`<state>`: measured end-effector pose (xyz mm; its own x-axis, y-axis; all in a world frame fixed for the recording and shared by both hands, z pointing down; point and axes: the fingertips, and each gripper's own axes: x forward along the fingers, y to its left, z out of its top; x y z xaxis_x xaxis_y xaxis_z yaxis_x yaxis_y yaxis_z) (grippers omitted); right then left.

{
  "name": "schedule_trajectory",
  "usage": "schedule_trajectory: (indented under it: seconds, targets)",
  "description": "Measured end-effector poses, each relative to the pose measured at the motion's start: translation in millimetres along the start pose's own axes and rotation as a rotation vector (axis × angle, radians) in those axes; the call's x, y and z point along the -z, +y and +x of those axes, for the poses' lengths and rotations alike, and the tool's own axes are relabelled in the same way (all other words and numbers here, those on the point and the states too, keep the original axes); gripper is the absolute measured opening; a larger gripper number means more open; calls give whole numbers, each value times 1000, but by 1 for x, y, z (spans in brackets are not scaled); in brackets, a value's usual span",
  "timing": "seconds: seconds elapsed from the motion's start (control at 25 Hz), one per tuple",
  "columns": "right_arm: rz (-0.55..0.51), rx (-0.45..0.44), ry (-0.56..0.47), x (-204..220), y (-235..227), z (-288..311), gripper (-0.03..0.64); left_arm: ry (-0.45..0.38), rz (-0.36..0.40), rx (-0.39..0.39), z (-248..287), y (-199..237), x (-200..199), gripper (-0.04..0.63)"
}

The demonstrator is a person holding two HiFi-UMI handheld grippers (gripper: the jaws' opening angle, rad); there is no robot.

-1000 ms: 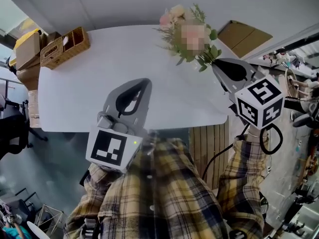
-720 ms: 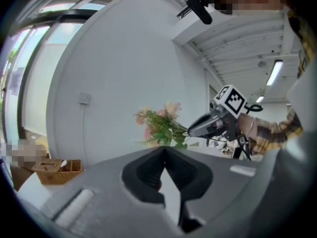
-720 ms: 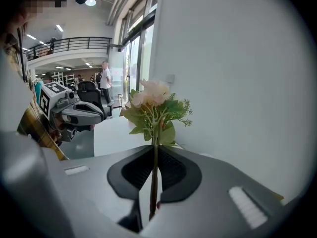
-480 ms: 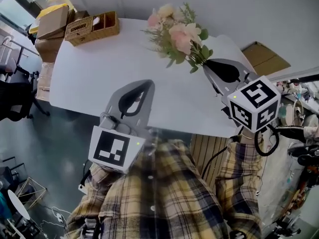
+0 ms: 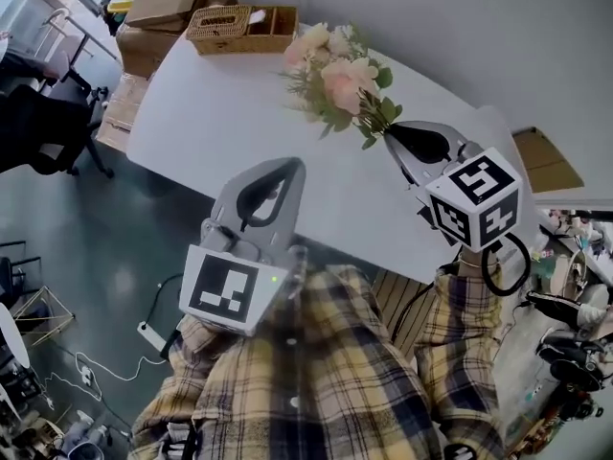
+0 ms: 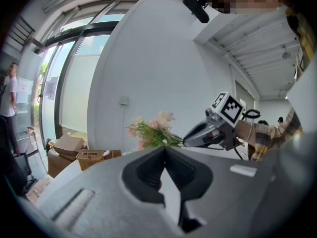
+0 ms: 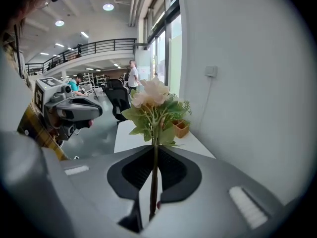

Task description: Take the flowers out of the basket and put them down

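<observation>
You're mid-carry. The flowers (image 5: 335,77) are out of the basket (image 5: 239,29), w/ the stem (image 7: 153,185) pinched in your R gripper (image 5: 391,137) and the blooms upright. The bunch hangs over the table (image 5: 220,127), on your side of the basket and to its right in head view. The L gripper (image 5: 291,165) is pressed together w/ nothing in it, well apart from the basket, by the table edge nearest you.

Next move, as I read it: bring the bunch down onto bare table clear of the basket and tip it till stem and blooms lie flat. Then spread the R jaws and back off along the stem so you don't drag it. How high the flowers ride above the table I can't tell, since the head view looks too steeply down, so lower slowly.

Vs a sec ago, the basket has gone from the frame's left side to top centre. The flowers now sit closer to it in head view. The R grip on the stem is unchanged, and the L is shut as before.
</observation>
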<state>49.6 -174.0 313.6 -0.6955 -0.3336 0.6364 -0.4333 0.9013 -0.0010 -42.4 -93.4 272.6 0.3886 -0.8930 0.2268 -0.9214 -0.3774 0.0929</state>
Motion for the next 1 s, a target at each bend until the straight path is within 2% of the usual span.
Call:
schedule_trajectory:
  seconds: [0.36,1.0]
  targets:
    - [14,-76,83,9,36,93,28,10,-34,-53,-22,63,15,2]
    - [102,-92,204,96,44,204,28,45,-46,-6,6,109,33,2]
